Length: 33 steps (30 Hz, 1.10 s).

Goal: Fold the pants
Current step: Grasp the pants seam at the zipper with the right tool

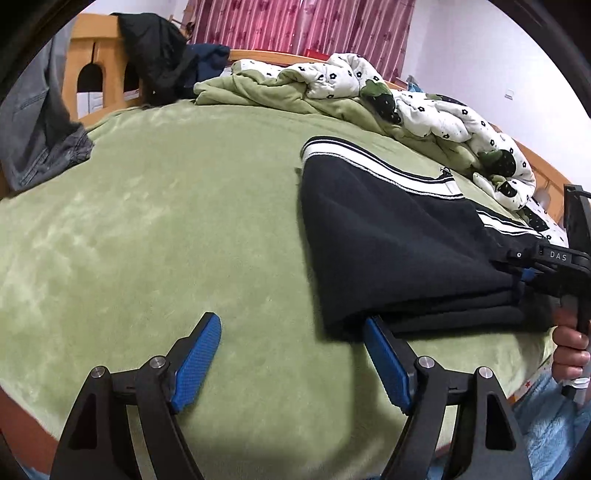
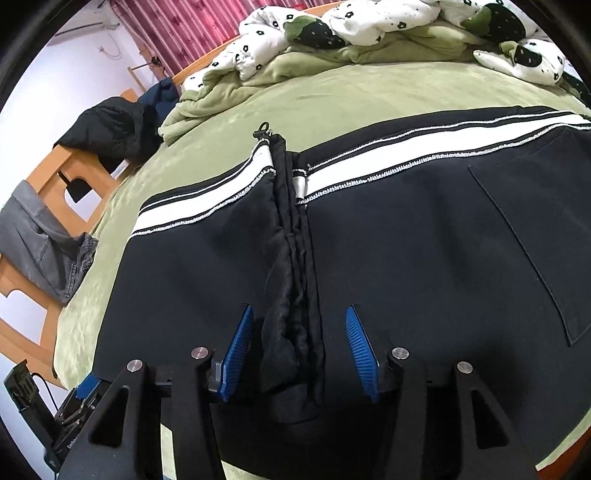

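Black pants (image 2: 406,240) with a white side stripe lie folded on the green blanket (image 1: 166,240). A bunched ridge of their fabric (image 2: 291,332) runs toward the right wrist camera. My right gripper (image 2: 299,310) straddles that ridge with its jaws apart. The left pad (image 2: 240,350) is against the cloth, while the right pad (image 2: 360,350) stands clear of it. In the left wrist view the pants (image 1: 388,240) lie to the right. My left gripper (image 1: 291,321) is open over bare blanket, its right pad (image 1: 386,362) beside the fold's near corner. The right gripper (image 1: 546,258) rests on the pants, a hand (image 1: 569,343) holding it.
A crumpled white flowered quilt (image 1: 424,103) and a green cover (image 1: 258,88) are heaped at the bed's far side. Grey jeans (image 1: 40,147) and a dark jacket (image 1: 155,55) hang on the wooden bed frame (image 1: 88,62). Pink curtains (image 1: 295,26) hang behind.
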{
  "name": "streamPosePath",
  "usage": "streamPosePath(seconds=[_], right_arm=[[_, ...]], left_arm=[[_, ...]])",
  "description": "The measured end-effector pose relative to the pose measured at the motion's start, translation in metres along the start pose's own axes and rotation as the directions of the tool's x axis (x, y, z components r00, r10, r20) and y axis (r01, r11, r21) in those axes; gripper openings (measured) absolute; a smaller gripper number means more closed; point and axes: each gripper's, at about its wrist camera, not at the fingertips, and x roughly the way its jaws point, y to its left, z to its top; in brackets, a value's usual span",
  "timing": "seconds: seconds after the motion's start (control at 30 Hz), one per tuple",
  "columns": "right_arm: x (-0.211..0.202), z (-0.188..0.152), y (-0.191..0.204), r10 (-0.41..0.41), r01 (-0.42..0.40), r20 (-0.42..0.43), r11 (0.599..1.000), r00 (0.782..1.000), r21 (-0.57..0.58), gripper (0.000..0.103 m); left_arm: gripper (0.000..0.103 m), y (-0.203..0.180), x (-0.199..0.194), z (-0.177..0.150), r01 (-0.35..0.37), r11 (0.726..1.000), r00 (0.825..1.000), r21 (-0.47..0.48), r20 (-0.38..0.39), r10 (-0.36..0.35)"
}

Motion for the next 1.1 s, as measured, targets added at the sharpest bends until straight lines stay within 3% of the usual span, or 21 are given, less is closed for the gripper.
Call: streamPosePath(seconds=[0.2, 0.4, 0.43, 0.5, 0.67, 0.77, 0.9, 1.0, 1.1], right_arm=[[0.008, 0.008, 0.007, -0.012, 0.012, 0.003, 1.000, 1.000, -0.018, 0.062], [0.037, 0.025, 0.013, -0.053, 0.051, -0.030, 0.997, 0.998, -0.056, 0.066], [0.040, 0.027, 0.013, -0.052, 0.050, -0.036, 0.997, 0.998, -0.062, 0.063], [0.042, 0.027, 0.017, -0.026, 0.021, -0.052, 0.995, 0.998, -0.094, 0.022], [0.023, 0.025, -0.007, 0.124, -0.122, -0.044, 0.992, 0.991, 0.039, 0.013], [-0.009, 0.014, -0.035, 0.197, -0.200, 0.033, 0.965, 0.980, 0.169, 0.012], [-0.017, 0.010, -0.036, 0.078, -0.083, 0.051, 0.991, 0.996, 0.107, 0.012], [0.001, 0.008, -0.031, 0.015, -0.016, 0.006, 0.997, 1.000, 0.080, 0.016], [0.001, 0.005, -0.021, -0.060, 0.060, 0.027, 0.998, 0.998, 0.002, 0.020]], left_arm=[[0.078, -0.020, 0.017, 0.005, -0.064, 0.996, 0.997, 0.056, 0.039, 0.062], [0.078, -0.006, 0.010, 0.001, -0.007, 1.000, 0.998, 0.019, 0.056, 0.006], [0.078, -0.005, 0.010, 0.001, -0.001, 1.000, 0.998, 0.015, 0.056, 0.000], [0.078, -0.005, 0.010, 0.001, -0.003, 1.000, 0.998, 0.016, 0.057, 0.002], [0.078, -0.005, 0.009, 0.001, -0.006, 1.000, 0.998, 0.021, 0.057, 0.004], [0.078, -0.002, 0.005, 0.000, 0.026, 1.000, 0.998, 0.008, 0.050, -0.026], [0.078, -0.001, 0.005, -0.003, 0.032, 0.999, 0.998, 0.006, 0.052, -0.032], [0.078, -0.001, 0.005, -0.001, 0.029, 1.000, 0.999, 0.012, 0.039, -0.029], [0.078, 0.002, 0.001, 0.002, 0.047, 0.999, 0.999, 0.016, 0.015, -0.048]])
